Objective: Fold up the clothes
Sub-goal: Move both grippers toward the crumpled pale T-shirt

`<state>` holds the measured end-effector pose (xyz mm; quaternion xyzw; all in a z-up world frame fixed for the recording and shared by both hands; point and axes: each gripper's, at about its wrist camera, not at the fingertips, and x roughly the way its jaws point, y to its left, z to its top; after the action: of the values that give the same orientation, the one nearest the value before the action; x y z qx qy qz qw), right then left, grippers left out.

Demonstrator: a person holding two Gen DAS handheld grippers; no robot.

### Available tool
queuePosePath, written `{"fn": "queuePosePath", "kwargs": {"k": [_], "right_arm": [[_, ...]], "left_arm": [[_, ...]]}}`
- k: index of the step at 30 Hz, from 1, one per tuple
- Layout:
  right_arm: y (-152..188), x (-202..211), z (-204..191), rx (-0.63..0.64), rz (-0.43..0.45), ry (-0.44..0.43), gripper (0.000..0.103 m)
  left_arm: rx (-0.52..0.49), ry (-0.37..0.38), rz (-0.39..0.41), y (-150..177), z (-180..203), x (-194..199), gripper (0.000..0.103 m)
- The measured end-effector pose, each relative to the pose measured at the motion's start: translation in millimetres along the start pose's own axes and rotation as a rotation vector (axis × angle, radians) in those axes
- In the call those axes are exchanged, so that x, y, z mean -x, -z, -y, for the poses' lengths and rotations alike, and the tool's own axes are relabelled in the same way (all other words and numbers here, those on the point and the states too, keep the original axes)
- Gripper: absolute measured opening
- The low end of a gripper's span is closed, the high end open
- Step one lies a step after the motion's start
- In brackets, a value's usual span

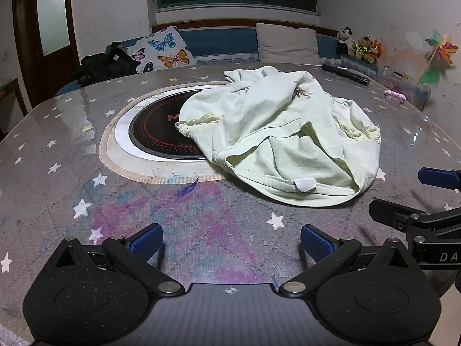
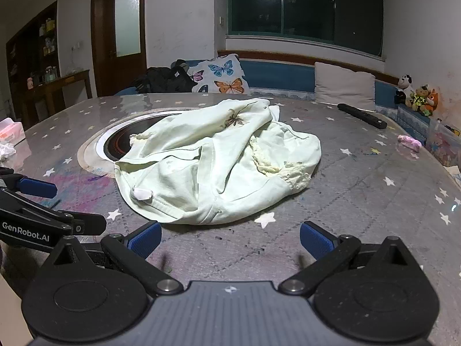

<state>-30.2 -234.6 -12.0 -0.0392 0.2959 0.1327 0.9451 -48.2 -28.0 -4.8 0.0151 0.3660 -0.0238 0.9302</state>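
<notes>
While both the left hand-held gripper (image 1: 232, 242) and right hand-held gripper (image 2: 230, 240) hung released, the crumpled garment (image 1: 276, 135) lay mid-surface (image 1: 201, 230), half over the hob (image 1: 155, 132); grabbing stacked layers risked a bunched fold.

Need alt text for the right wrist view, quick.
A crumpled pale green garment lies on a star-patterned table, partly covering a round black cooktop. The open right gripper sits just short of it, the left gripper at the left edge.
</notes>
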Motion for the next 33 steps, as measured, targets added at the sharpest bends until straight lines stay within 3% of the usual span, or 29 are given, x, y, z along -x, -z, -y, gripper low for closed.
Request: {"fn": "queuePosePath", "kwargs": {"k": [33], "right_arm": [[-9.0,-15.3,-1.0,0.005,-0.021,-0.017,0.103]], "left_arm": [[-0.002,0.02,-0.019,-11.6,-1.2,-13.1,0.103]]}}
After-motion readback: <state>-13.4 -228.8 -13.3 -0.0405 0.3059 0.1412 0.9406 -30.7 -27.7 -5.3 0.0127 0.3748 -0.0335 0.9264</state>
